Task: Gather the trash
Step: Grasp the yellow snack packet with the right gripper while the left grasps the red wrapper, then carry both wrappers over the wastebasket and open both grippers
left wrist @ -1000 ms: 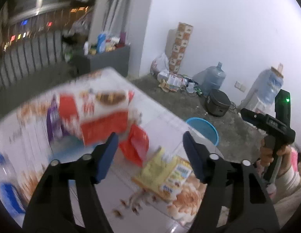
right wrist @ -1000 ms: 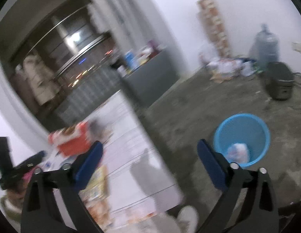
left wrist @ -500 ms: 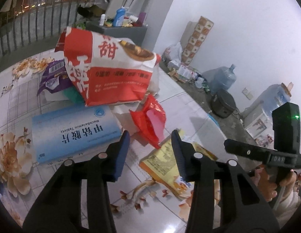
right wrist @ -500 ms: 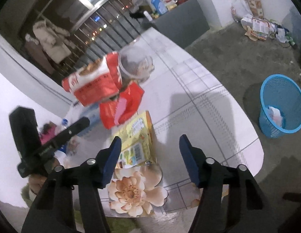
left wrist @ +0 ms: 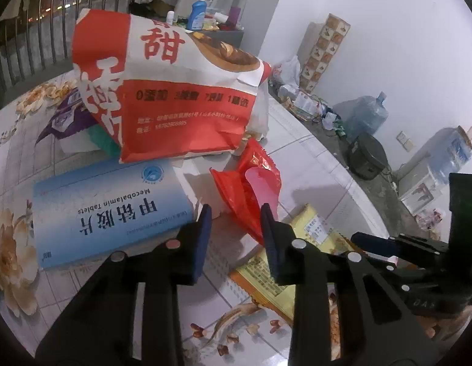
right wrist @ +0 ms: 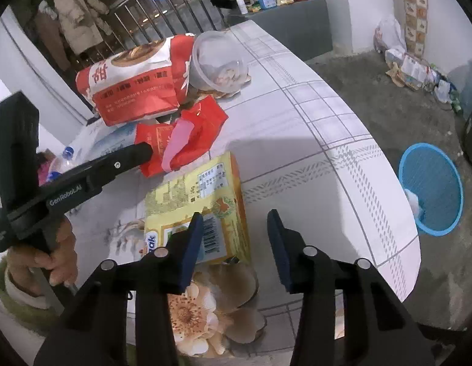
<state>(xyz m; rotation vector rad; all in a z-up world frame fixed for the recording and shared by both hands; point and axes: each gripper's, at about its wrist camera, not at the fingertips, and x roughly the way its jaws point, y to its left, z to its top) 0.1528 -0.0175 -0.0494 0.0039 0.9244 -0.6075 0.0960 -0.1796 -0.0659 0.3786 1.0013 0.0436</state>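
Note:
A crumpled red wrapper (left wrist: 251, 189) (right wrist: 187, 137) lies on the tiled table (right wrist: 312, 152). My left gripper (left wrist: 236, 222) is open and empty, its fingers straddling the wrapper's near end. A flat yellow snack box (right wrist: 202, 201) (left wrist: 309, 244) lies nearer the table edge. My right gripper (right wrist: 232, 231) is open and empty over the box's near right corner. A large red-and-white paper bag (left wrist: 168, 91) (right wrist: 135, 88) stands behind, with a blue medicine box (left wrist: 108, 207) in front of it.
A clear plastic bowl (right wrist: 220, 61) sits beside the paper bag. A purple packet (left wrist: 68, 119) lies at the left. A blue waste basket (right wrist: 431, 189) stands on the floor right of the table. Water jugs (left wrist: 367, 113) and a dark cooker (left wrist: 370, 155) line the wall.
Both grippers have swung from the room down toward the table and moved close to the trash. The left jaws have narrowed around the red wrapper; the right jaws have narrowed over the yellow box.

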